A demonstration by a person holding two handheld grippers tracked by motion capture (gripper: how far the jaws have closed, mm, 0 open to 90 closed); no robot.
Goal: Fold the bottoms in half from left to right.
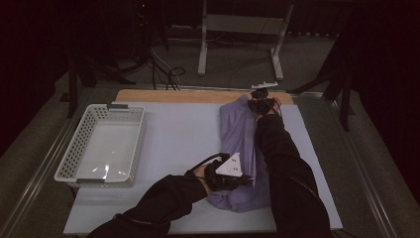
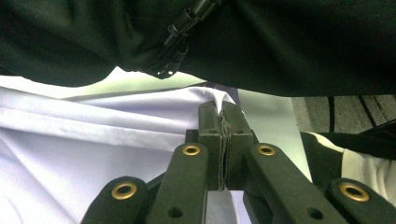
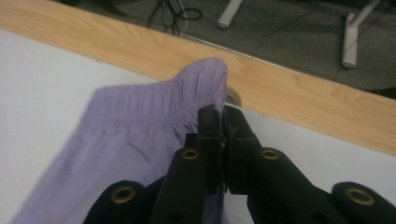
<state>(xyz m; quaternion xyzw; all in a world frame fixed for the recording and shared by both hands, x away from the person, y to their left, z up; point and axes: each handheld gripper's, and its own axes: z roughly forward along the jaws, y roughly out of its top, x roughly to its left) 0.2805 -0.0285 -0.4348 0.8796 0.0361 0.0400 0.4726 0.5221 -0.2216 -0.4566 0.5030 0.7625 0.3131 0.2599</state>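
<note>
A lavender garment (image 1: pixel 236 134) with a gathered elastic waistband lies lengthwise on the white table cover (image 1: pixel 183 134). My left gripper (image 1: pixel 249 179) is at its near end, jaws pressed together on a fold of the cloth (image 2: pixel 93 140); the pinch shows at the tips of the left gripper (image 2: pixel 220 108). At the far end my right gripper (image 1: pixel 259 104) has its jaws together on the corner of the waistband (image 3: pixel 154 100), lifting it into a small peak by the right gripper (image 3: pixel 222 112). My right forearm in a black sleeve (image 1: pixel 277 153) lies over the garment.
A white perforated basket (image 1: pixel 106 108) stands at the left of the table. A bare wooden strip (image 1: pixel 173 95) runs along the far edge, close behind the waistband. Metal stand legs (image 1: pixel 202 54) and cables lie on the floor beyond.
</note>
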